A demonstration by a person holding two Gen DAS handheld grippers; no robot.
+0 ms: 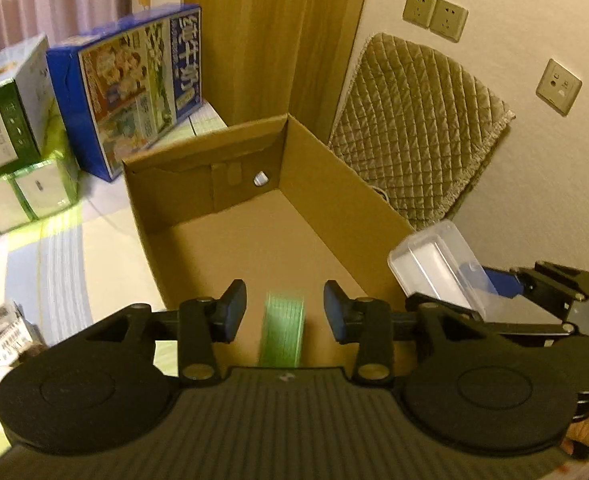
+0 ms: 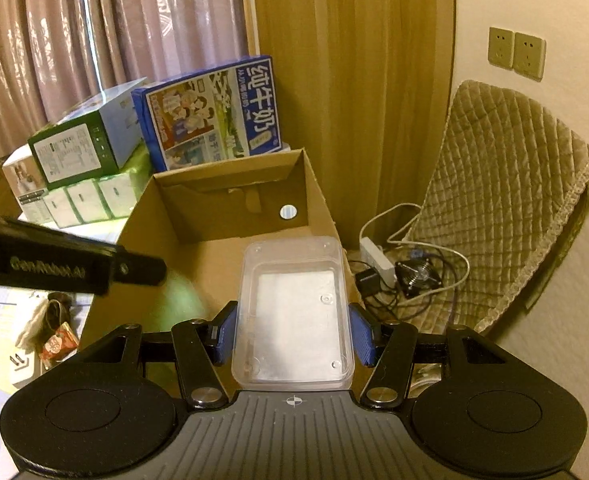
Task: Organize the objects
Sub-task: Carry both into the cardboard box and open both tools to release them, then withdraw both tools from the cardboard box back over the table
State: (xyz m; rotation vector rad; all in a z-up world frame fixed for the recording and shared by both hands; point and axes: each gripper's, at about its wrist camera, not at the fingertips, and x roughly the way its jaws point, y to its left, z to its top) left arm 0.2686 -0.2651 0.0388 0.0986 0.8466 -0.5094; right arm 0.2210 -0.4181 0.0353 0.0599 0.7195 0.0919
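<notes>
1. The left gripper (image 1: pixel 284 316) hung over the near end of the open cardboard box (image 1: pixel 350 216), its jaws spread wide with nothing between the pads. A blurred green object (image 1: pixel 282 332) showed just below the gap, touching neither pad. From the streaking I judged it was dropping free into the box, though what it was I could not tell.

2. The right gripper (image 2: pixel 293 334) sat at about three o'clock from the left one. Its jaws were closed on the long sides of a clear plastic container (image 2: pixel 294 312), one blue pad against each wall. That grip kept the tub level, probably so it could be lowered flat.

3. The tub hovered over the box's right-hand wall, not yet down inside. The brown floor of the box looked bare beyond the green blur, so there seemed room for it.

4. The box stood lengthwise away from both grippers, open top up, a round hole (image 1: pixel 261 178) in its far wall at twelve o'clock. That made it the natural bin for the sorting.

5. At ten o'clock stood a blue milk carton case (image 1: pixel 134 84) and green-and-white boxes (image 1: pixel 10 128), stacked clear of the work. A quilted cushion (image 1: pixel 414 128) leaned on the wall at two o'clock.
</notes>
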